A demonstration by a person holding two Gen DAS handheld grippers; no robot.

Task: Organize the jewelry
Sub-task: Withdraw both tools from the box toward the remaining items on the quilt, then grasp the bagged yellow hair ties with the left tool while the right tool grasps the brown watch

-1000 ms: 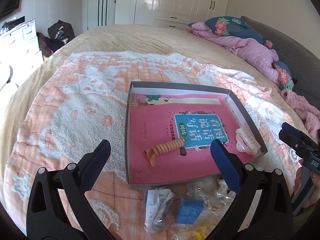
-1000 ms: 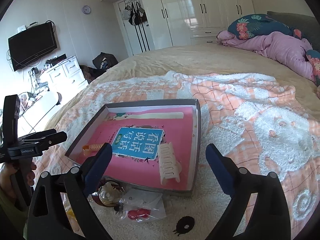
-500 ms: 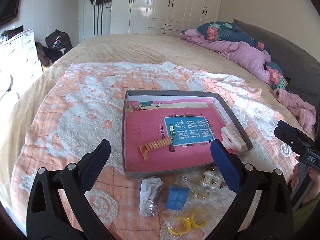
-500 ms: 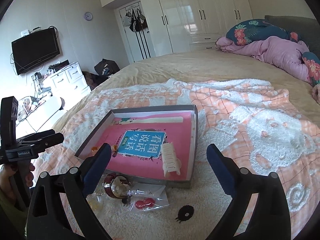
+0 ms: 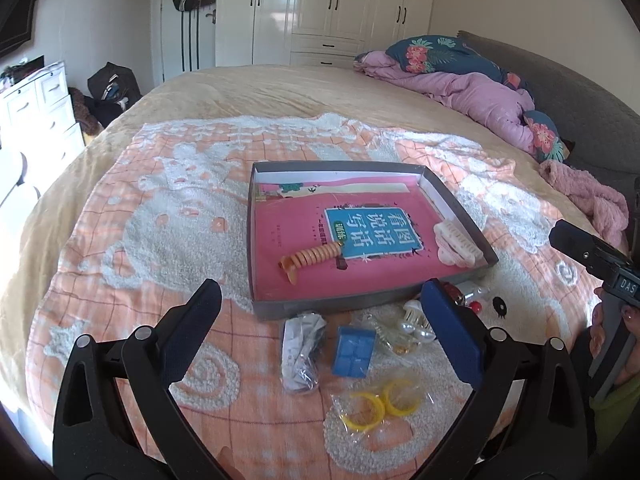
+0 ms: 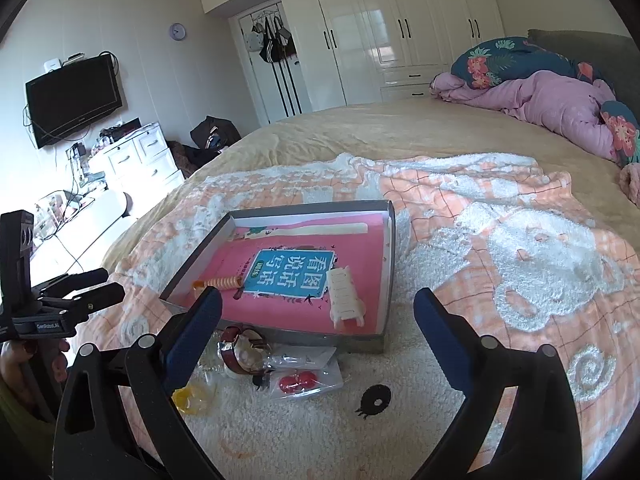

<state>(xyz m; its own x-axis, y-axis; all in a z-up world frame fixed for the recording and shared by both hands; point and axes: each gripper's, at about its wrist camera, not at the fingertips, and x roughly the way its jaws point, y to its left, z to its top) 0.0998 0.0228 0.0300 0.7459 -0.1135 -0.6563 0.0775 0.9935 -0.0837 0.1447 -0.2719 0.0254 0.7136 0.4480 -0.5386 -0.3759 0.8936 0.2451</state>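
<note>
Nearest you, at the bottom of each wrist view, both tools stand wide apart with nothing between the pads: the left gripper (image 5: 320, 324) and the right gripper (image 6: 316, 332) hang above the blanket (image 5: 140, 240), clear of everything.

Just beyond the left one, low in the frame, lies the loose jewelry: yellow hoops in a clear bag (image 5: 378, 402), a blue box (image 5: 353, 352), a crumpled packet (image 5: 302, 354) and a cluster of pearl pieces (image 5: 416, 320). In the right view the same pile shows a watch (image 6: 242, 350), a bagged red pair (image 6: 298, 382) and a small black charm (image 6: 374, 400).

Your risks, as I judge them: the clear bags are slick and may slide out of a pinch; the deep pile can swallow small pieces or snag them; grabbing into the cluster could lift two items at once.

At frame centre sits the grey tray (image 5: 256, 240), holding an orange spiral hair tie (image 5: 310, 258) and a cream claw clip (image 5: 456, 242) on a pink book (image 5: 360, 256). Its blue label reads 看图说话写话. The right tool's body shows "DAS"; the left's small lettering is too blurred to read.
</note>
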